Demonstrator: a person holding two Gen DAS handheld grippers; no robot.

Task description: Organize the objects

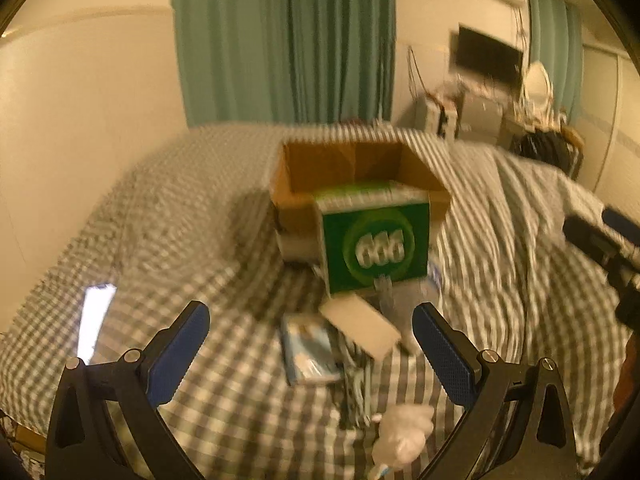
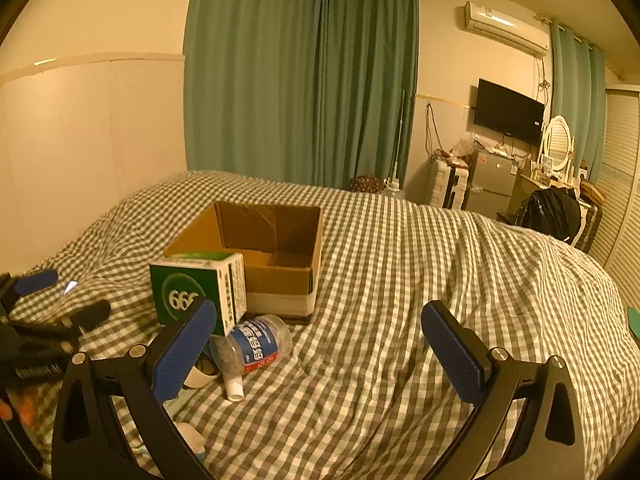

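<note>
Both my left gripper (image 1: 310, 330) and right gripper (image 2: 320, 330) gape empty; I'd straddle the green cardboard carton (image 2: 198, 290) squarely before boxing it.

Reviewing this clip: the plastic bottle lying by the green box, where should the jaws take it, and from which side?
Grip the bottle across its labelled middle, coming from above. It lies on its side on the bedspread, cap toward the camera, so the round body is exposed; the green box crowds its far end. Both grippers are open.
</note>
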